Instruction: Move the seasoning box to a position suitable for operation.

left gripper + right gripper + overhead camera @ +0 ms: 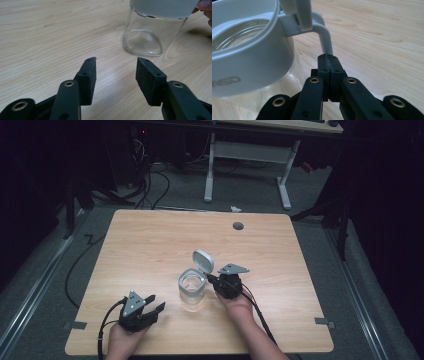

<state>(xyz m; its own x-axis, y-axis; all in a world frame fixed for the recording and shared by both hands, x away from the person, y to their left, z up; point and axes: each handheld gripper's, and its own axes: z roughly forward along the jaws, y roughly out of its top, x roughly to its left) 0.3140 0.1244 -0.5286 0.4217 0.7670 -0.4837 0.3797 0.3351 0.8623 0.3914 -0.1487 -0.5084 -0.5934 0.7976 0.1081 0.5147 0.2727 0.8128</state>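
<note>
A clear glass jar (191,290) with a pale grey collar stands on the wooden table (150,245), its flip lid (202,260) tilted up and open. In the right gripper view, my right gripper (327,58) is shut on the thin curved handle (325,37) that hangs from the collar (249,57); the lid (297,10) rises above it. In the high view, that right gripper (210,277) touches the jar's right side. My left gripper (154,304) rests at the front left, open and holding nothing. Its jaws (116,62) point at the jar (147,37), a short gap away.
A round cable hole (238,226) sits near the table's far edge. Tape tabs mark the front corners (75,325) (324,321). Beyond the table are a white desk frame (247,155) and floor cables (150,185). A fingertip (205,5) shows by the jar's collar.
</note>
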